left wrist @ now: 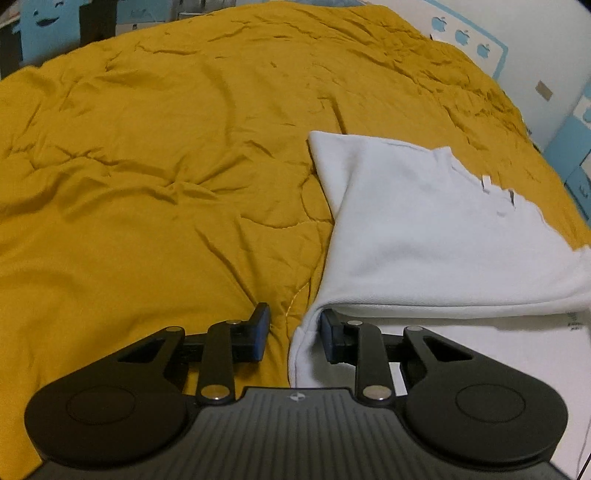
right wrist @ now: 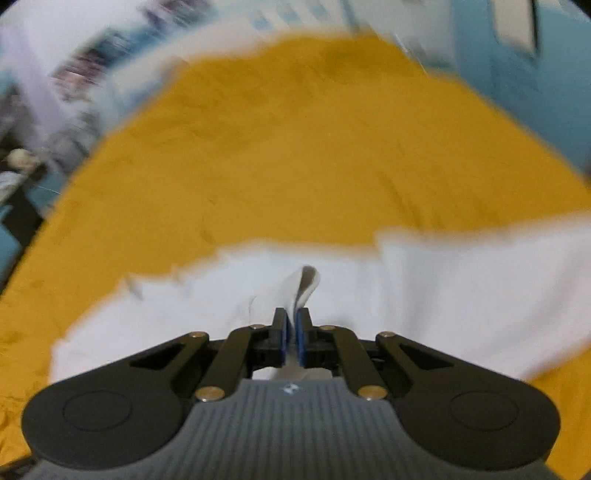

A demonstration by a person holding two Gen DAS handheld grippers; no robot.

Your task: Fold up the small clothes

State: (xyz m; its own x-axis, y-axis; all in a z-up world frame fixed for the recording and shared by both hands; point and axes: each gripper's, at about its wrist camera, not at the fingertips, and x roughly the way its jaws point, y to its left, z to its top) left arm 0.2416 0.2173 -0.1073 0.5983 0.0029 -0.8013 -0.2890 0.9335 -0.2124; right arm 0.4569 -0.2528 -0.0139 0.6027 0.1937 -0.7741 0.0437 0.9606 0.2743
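A white garment (left wrist: 424, 236) lies partly folded on a mustard-yellow quilt (left wrist: 147, 166), at the right of the left wrist view. My left gripper (left wrist: 294, 332) is open at the garment's near left corner; its right finger sits under a folded layer, its left finger over the quilt. In the blurred right wrist view my right gripper (right wrist: 294, 341) is shut on a fold of the white garment (right wrist: 461, 295), which sticks up between its blue pads (right wrist: 283, 341).
The yellow quilt (right wrist: 295, 147) covers the whole bed. Blue and white walls with apple cut-outs (left wrist: 461, 37) stand beyond the far right edge. Dark furniture (left wrist: 96, 18) shows at the far left.
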